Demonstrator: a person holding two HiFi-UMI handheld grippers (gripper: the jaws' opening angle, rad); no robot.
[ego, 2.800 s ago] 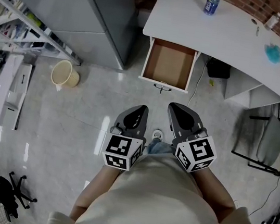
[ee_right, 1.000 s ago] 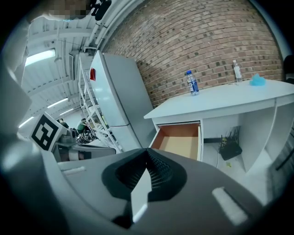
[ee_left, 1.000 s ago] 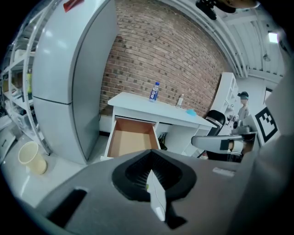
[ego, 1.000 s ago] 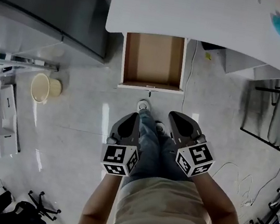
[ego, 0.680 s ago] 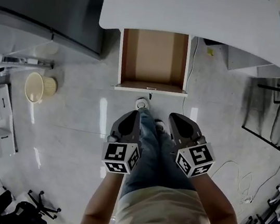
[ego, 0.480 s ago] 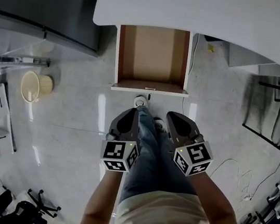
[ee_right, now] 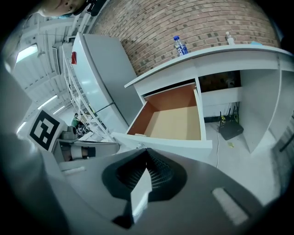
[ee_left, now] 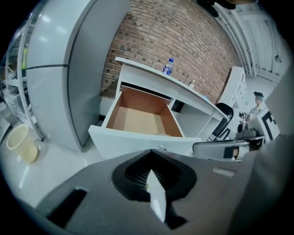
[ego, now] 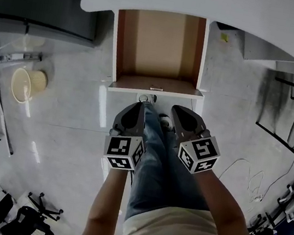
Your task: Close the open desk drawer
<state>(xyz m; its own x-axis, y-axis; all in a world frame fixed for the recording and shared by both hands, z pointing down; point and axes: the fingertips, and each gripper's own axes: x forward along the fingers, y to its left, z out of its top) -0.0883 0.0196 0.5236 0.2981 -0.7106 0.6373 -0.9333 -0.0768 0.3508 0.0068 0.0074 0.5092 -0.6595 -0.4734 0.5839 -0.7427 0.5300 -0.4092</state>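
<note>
Your left gripper (ego: pixel 136 107) and right gripper (ego: pixel 178 111) are both clenched, empty — tips near the front of the open drawer (ego: pixel 159 47) — desk (ego: pixel 209 2) above

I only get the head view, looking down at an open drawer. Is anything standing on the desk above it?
Observer: Yes, the left gripper view shows a bottle with a blue label standing on the desk.
Visitor: What's behind the desk?
Observer: A brick wall.
Visitor: Are the grippers' jaws open?
Observer: No. Their own views show the left gripper and the right gripper shut, nothing between the jaws.
</note>
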